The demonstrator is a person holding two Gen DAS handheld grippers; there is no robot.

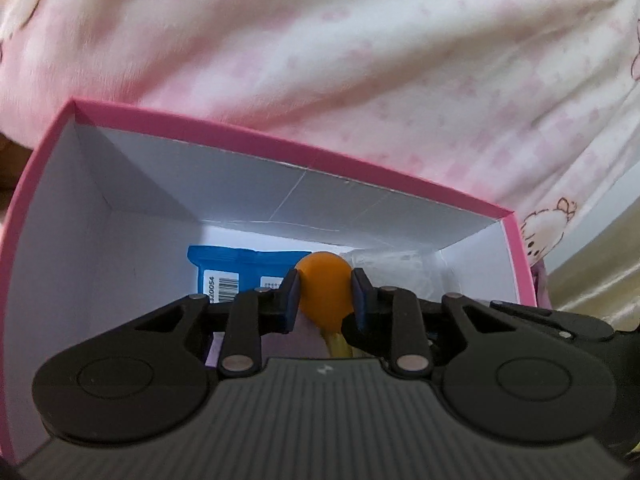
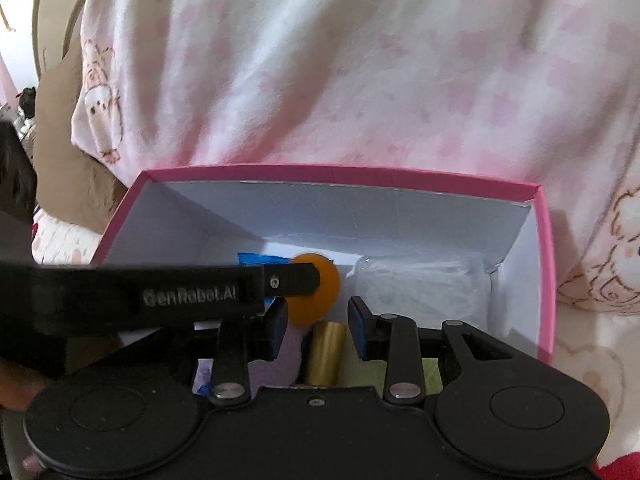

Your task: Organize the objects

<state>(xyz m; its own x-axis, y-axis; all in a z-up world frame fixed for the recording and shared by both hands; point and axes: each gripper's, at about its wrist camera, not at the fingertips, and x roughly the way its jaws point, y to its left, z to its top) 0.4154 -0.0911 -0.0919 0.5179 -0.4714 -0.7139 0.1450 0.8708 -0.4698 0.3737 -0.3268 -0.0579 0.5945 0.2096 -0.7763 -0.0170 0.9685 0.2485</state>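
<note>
My left gripper (image 1: 325, 300) is shut on an orange ball (image 1: 325, 292) and holds it inside a pink box (image 1: 280, 146) with white inner walls. In the right wrist view the left gripper reaches in from the left, its finger across the orange ball (image 2: 316, 298). My right gripper (image 2: 318, 326) is open and empty over the pink box (image 2: 546, 264), just behind the ball. A gold cylinder (image 2: 325, 354) lies below its jaws.
In the box lie a blue packet with a barcode (image 1: 240, 276), a clear plastic bag (image 2: 420, 288) at the right and a purple item (image 1: 304, 340). Pink and white cartoon-print bedding (image 1: 360, 60) surrounds the box.
</note>
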